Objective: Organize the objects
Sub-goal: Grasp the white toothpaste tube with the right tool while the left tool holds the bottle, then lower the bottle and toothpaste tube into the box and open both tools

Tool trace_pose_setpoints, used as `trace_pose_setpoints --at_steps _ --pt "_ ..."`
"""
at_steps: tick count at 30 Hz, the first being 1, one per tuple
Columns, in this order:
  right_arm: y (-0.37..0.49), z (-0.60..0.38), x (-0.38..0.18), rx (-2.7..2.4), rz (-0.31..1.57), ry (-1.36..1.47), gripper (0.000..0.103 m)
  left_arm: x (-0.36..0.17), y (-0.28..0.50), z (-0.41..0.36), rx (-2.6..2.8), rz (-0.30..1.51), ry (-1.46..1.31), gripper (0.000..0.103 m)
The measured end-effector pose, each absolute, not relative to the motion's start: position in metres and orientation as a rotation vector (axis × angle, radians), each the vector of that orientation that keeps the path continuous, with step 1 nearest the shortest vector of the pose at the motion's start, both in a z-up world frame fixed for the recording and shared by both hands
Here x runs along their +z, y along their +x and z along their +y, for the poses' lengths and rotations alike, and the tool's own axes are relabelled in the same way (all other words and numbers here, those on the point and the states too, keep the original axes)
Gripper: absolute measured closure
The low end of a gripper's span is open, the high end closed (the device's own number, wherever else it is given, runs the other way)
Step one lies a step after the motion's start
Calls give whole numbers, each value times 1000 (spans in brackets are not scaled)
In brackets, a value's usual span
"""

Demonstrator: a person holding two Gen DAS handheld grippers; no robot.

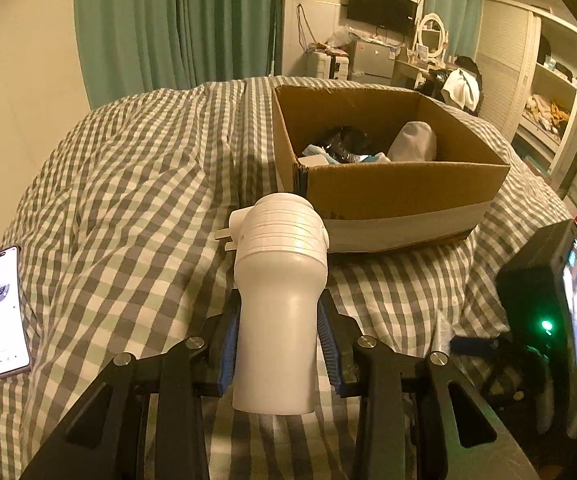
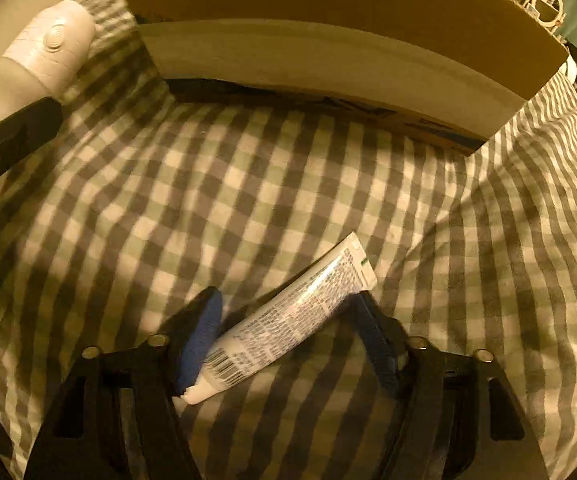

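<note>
While my left gripper (image 1: 278,346) clamps the white bottle (image 1: 278,292) by its narrow body above the checked bedspread (image 1: 128,168), just short of the cardboard box (image 1: 388,188), my right gripper (image 2: 288,336) stands wide around the tube (image 2: 284,316) lying slantwise on the cloth, its lower end touching my left pad.
</note>
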State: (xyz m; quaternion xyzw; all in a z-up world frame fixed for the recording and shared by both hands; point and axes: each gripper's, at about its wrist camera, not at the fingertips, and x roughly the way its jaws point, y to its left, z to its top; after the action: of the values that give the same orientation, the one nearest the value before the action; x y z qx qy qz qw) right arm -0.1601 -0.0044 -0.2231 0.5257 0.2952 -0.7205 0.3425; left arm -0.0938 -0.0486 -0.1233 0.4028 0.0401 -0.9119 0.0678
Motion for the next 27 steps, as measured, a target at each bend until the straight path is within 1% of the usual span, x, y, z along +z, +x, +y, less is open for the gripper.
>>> trace_pose_setpoints --at_steps 1,2,4,5,7,10,13,17,24,27 --pt "-157 -2 -220 -1865 744 1353 51 -122 -93 -48 -2746 120 1210 67" --pt "-152 -1 -217 -1859 730 1334 54 -122 -92 -48 -2745 120 1208 67" --pt "-146 2 -211 -1860 710 1290 65 -119 -88 -47 -2741 115 1205 67" --pt "-143 4 -207 -1861 698 1268 67 -119 -87 -47 -2741 114 1203 67" --pt "-136 7 -196 -1862 662 1216 78 -116 -83 -48 -2736 121 1193 67" --pt "-128 12 -178 -1857 612 1157 85 -112 -77 -49 -2727 120 1179 67" --pt "-120 16 -161 -1873 608 1087 89 -106 -73 -51 -2720 126 1167 67" --pt "-110 17 -138 -1884 571 1037 89 -95 -66 -50 -2724 122 1137 67" --pt "-123 27 -101 -1925 502 940 89 -66 -56 -43 -2747 121 1068 67" --pt "-121 32 -80 -1934 475 890 89 -52 -56 -41 -2776 148 1066 67"
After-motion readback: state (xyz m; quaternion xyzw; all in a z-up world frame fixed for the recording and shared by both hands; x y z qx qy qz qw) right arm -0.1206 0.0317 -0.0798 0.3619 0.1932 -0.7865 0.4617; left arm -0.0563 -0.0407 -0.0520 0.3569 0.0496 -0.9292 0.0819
